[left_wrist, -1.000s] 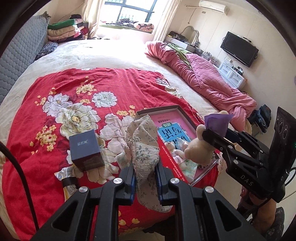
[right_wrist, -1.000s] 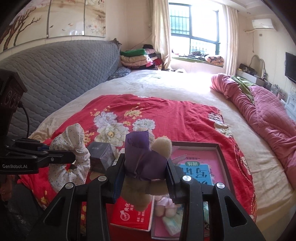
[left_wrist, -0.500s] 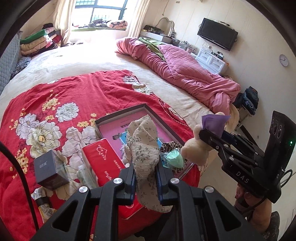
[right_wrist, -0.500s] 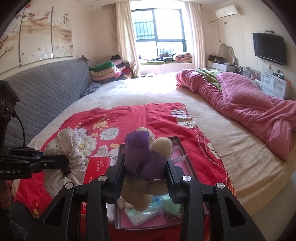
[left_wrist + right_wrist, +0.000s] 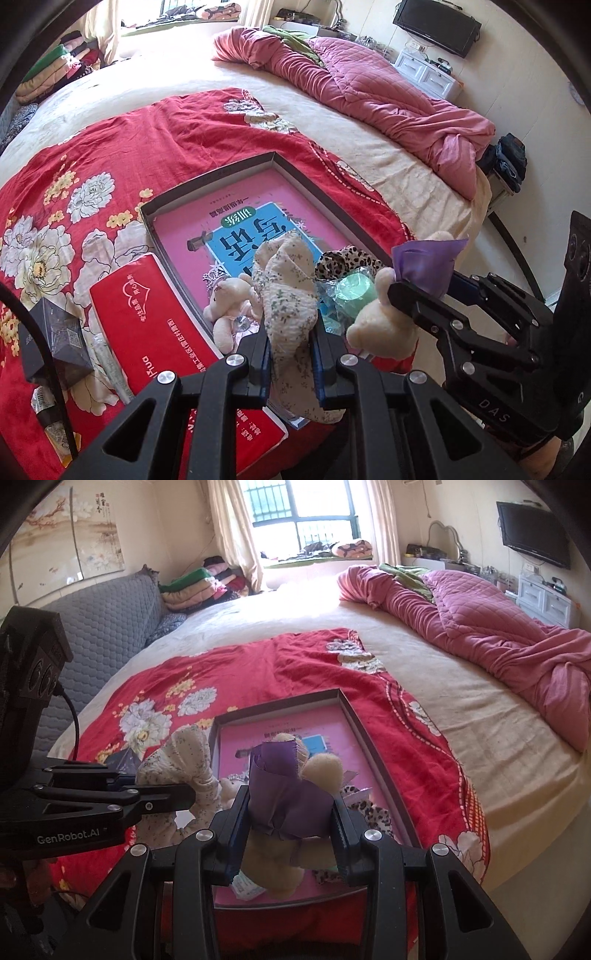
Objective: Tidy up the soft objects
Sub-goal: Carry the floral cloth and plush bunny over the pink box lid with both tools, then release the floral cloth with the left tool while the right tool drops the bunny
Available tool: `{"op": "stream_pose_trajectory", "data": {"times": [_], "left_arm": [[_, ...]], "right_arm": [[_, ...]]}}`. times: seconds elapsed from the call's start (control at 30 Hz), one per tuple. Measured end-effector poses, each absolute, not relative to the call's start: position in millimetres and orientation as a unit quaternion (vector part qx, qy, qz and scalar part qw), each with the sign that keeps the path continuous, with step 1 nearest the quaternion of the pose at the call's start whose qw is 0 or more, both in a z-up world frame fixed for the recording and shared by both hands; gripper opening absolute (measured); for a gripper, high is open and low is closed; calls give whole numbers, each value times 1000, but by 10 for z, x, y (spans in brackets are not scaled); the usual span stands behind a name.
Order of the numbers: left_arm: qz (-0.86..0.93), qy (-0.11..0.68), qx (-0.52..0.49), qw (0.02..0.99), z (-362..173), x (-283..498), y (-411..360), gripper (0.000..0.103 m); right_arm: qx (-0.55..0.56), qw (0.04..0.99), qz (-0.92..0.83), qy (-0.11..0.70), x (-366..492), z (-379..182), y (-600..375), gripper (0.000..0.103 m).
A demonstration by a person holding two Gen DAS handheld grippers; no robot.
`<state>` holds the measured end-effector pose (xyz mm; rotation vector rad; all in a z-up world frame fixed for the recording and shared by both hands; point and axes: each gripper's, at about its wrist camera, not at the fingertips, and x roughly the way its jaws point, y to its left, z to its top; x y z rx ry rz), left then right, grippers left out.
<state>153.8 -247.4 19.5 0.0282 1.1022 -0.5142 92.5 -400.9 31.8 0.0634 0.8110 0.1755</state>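
My left gripper (image 5: 290,347) is shut on a floral white cloth (image 5: 286,295), held above the near end of a shallow dark box (image 5: 314,181) lined with a pink book. The cloth also shows in the right wrist view (image 5: 184,764). My right gripper (image 5: 288,830) is shut on a beige plush bear with a purple bow (image 5: 295,797), held over the same box (image 5: 373,753). The bear also shows in the left wrist view (image 5: 384,321). A small white plush (image 5: 229,302), a leopard-print cloth (image 5: 343,262) and a mint item (image 5: 354,291) lie in the box.
The box rests on a red floral blanket (image 5: 110,147) on a large bed. A red packet (image 5: 147,317) and a dark cube box (image 5: 59,336) lie left of the box. A pink quilt (image 5: 369,85) lies at the far right. The bed's edge is close below.
Both grippers, each with its soft thing, have moved right from over the blanket and cube box to above the near end of the shallow box.
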Motion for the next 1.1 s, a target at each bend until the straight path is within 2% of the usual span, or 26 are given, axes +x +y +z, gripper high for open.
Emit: {"op": "stream_pose_trajectory", "data": {"times": [0.6,1.03,1.1], "left_arm": [[-228,541,40,809,-178,1735,-2563,18],[-225,550,16,804,-273,1809,-2502,18],[-224,551,12,804,-282,1822,-2488,18]], "right_arm": [[-5,881,114,459,1195,-218,-3749,41],[-34,886,94,452,1339,-330,-3698,44],[-37,888,89,449,1349,-339,-3709,48]]}}
